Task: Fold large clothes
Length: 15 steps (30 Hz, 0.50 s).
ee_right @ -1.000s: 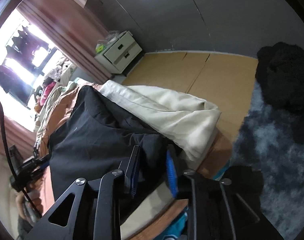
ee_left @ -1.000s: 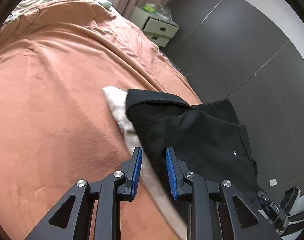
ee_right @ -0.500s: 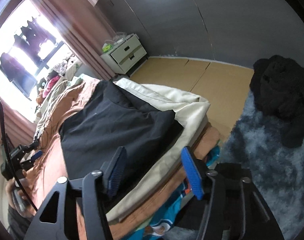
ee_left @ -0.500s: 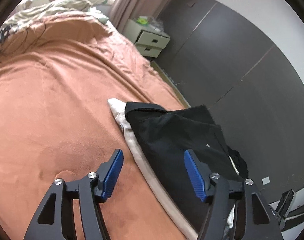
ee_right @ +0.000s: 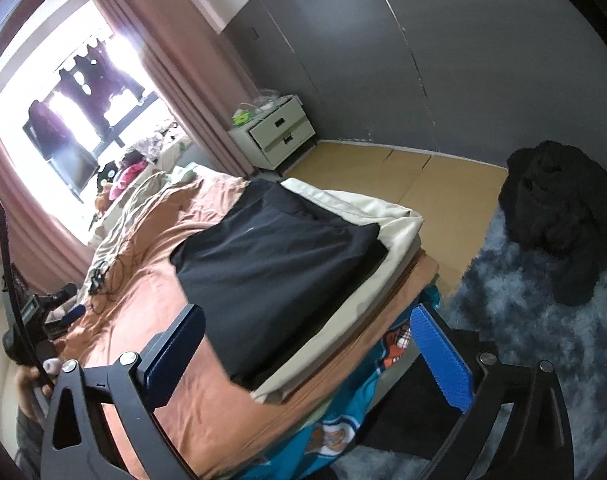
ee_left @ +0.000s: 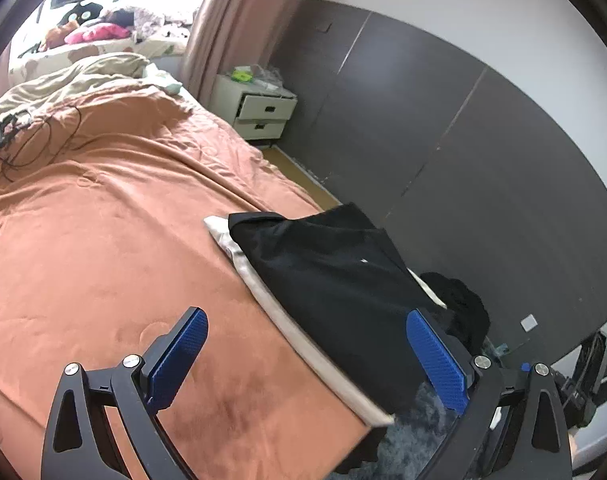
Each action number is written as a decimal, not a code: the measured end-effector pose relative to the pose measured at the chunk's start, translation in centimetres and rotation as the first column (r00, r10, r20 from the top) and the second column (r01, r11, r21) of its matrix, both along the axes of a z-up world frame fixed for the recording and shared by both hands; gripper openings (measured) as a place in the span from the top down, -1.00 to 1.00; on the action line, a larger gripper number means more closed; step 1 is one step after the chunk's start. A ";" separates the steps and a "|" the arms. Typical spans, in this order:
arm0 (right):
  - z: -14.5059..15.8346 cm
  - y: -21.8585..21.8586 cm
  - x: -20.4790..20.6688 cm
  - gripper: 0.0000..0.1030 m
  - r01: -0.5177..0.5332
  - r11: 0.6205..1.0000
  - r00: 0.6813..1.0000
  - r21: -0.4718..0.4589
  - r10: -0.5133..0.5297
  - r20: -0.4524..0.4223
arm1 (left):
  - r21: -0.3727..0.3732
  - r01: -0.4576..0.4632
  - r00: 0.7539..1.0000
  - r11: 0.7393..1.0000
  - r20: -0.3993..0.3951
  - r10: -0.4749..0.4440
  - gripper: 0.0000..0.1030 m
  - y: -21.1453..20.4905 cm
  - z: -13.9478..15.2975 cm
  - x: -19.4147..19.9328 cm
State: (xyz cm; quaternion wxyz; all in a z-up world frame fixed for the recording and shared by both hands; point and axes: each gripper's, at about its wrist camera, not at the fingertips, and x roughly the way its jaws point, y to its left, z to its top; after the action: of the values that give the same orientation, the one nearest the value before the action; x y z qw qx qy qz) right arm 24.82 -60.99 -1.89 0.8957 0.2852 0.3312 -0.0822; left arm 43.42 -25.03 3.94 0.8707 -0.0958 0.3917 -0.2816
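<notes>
Apparently fold done: black garment [ee_left: 335, 280] lay flat on cream garment [ee_right: 383, 216], bed [ee_left: 103, 240]. Left gripper [ee_left: 307, 356] and right gripper [ee_right: 307, 352] wide, empty. Next: another item.

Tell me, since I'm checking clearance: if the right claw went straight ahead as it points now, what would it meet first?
Probably the folded black garment lying on the cream one at the bed's corner; the open right claw points right at it, though depth is hard to judge.

Big bed [ee_left: 103, 248] with an orange blanket [ee_right: 151, 276] on top. Cream cloth [ee_left: 239, 256] near the corner, folded black clothes [ee_left: 335, 280] on it. Black wires [ee_left: 27, 148] far up the blanket.
</notes>
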 end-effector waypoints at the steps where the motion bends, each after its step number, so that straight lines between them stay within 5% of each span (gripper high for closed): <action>1: 0.4 0.5 -0.4 -1.00 -0.004 1.000 1.000 -0.008 0.004 0.004 | -0.001 0.001 1.000 1.000 0.011 -0.001 -0.95 0.4 0.3 -0.7; 15: 5.0 5.3 -7.1 -1.00 -0.067 0.995 0.995 -0.068 0.072 0.067 | 0.006 -0.054 0.989 0.999 0.138 0.053 -0.99 6.3 4.3 -12.9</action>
State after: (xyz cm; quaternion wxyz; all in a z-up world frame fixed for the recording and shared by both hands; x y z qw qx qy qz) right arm 17.70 -55.70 3.06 0.9179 0.2464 0.3068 -0.0518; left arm 30.52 -18.71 8.21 0.9035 -0.0823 0.3291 -0.2621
